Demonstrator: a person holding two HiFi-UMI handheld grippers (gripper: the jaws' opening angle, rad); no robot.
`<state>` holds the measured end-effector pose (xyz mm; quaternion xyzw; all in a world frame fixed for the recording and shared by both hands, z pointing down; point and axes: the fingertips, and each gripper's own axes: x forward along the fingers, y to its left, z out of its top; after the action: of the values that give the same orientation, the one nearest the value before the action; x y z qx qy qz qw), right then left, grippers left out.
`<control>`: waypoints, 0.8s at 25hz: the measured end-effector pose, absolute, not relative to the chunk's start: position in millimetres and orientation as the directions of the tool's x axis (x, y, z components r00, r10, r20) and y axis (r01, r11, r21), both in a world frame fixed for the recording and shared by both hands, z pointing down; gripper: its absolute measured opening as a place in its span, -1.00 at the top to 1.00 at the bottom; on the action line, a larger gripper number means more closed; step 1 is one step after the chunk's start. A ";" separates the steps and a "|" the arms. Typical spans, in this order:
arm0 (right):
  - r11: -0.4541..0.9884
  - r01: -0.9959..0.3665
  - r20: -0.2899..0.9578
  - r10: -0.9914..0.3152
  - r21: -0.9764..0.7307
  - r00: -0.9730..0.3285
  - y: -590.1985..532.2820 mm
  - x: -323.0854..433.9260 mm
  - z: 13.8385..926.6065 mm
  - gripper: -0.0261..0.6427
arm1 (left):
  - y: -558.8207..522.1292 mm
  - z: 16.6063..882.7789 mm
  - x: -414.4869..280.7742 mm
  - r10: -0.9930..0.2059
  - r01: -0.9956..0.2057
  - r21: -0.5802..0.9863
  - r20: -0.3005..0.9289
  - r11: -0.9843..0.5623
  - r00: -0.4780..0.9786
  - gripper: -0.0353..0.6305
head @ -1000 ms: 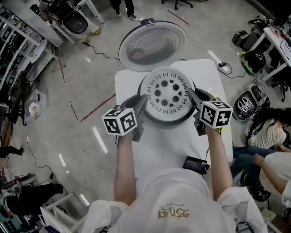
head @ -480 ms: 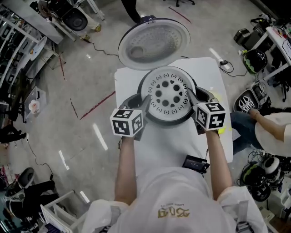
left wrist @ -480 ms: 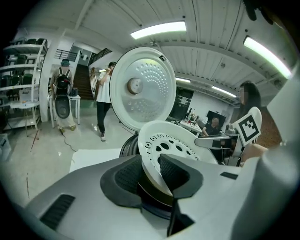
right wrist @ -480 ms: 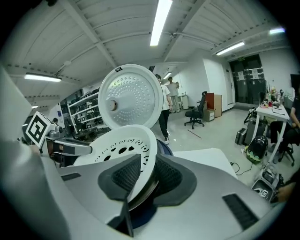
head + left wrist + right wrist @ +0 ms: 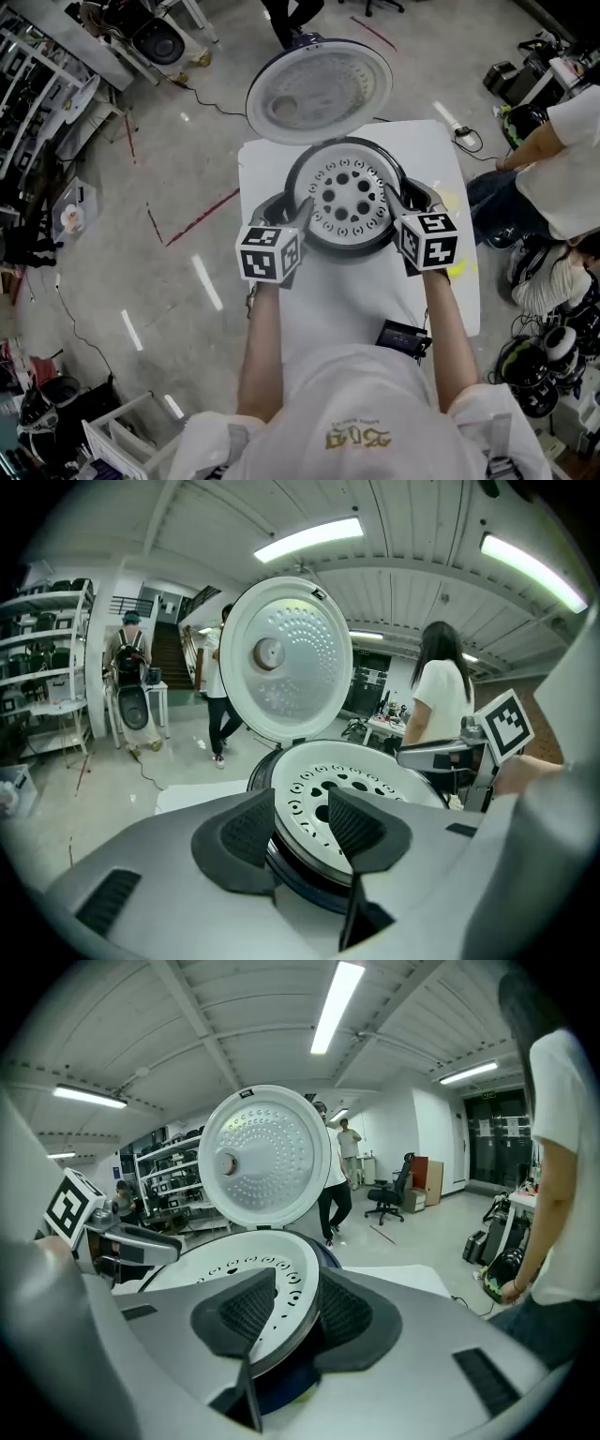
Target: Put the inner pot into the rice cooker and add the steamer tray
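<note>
The white perforated steamer tray (image 5: 349,202) lies flat in the top of the dark round rice cooker (image 5: 296,176), whose lid (image 5: 319,89) stands open behind it. The tray hides the inner pot. My left gripper (image 5: 298,217) is at the tray's left rim (image 5: 314,803). Its jaws are opening, with the rim between the pads and free of them. My right gripper (image 5: 401,204) is at the right rim (image 5: 305,1283). Its jaws are opening too, one pad above the rim and one below, apart from it.
The cooker stands on a small white table (image 5: 347,291). A black device (image 5: 403,337) lies at the table's near right corner. A person in a white top (image 5: 562,159) stands close to the table's right side. Cables and gear lie on the floor around.
Both grippers' jaws have widened around the tray's rim, and both have rolled a little in place. The tray has stayed in the cooker. A person at the right has stood up.
</note>
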<state>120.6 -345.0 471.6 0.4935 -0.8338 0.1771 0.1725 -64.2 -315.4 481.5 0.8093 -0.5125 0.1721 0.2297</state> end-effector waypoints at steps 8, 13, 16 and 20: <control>0.425 -0.896 0.439 -0.786 -0.126 -0.435 -338.5 125.9 464.6 0.48 | -312.0 478.4 -67.6 -0.759 -0.908 0.194 0.500 -0.370 0.416 0.34; 0.414 -0.898 0.425 -0.794 -0.146 -0.435 -321.1 130.6 460.3 0.49 | -300.5 471.1 -63.7 -0.768 -0.908 0.192 0.486 -0.372 0.417 0.40; 0.409 -0.897 0.413 -0.798 -0.166 -0.440 -309.5 134.5 459.0 0.51 | -293.1 467.0 -60.5 -0.777 -0.910 0.191 0.474 -0.368 0.414 0.44; 0.411 -0.884 0.391 -0.794 -0.221 -0.467 -288.9 137.9 457.6 0.60 | -277.0 462.6 -58.1 -0.789 -0.914 0.194 0.462 -0.356 0.405 0.53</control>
<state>137.9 -288.9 457.6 0.5040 -0.8323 0.2012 0.1128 -58.1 -277.0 462.6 0.8104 -0.5253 0.1463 0.2142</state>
